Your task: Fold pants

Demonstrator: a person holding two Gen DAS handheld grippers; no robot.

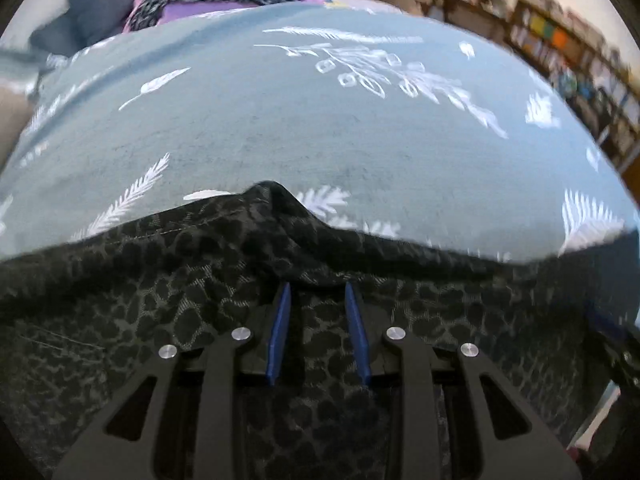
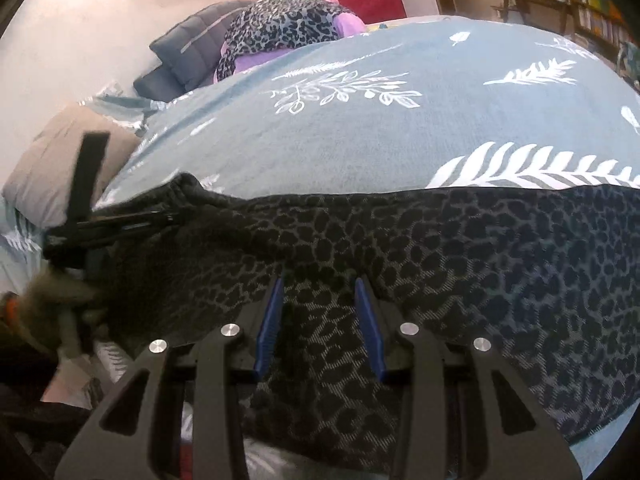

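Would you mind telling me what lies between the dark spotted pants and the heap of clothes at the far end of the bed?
Only bare blue feather-print bedspread between pants and heap; right wrist view shows it best.

Soft, even indoor light falls across both fisheye views, casting only faint shadows and no glare. Strong barrel distortion bows the bedspread (image 1: 320,128) and darkens the corners. Motion blur smears the bookshelves (image 1: 576,64) at the right edge.
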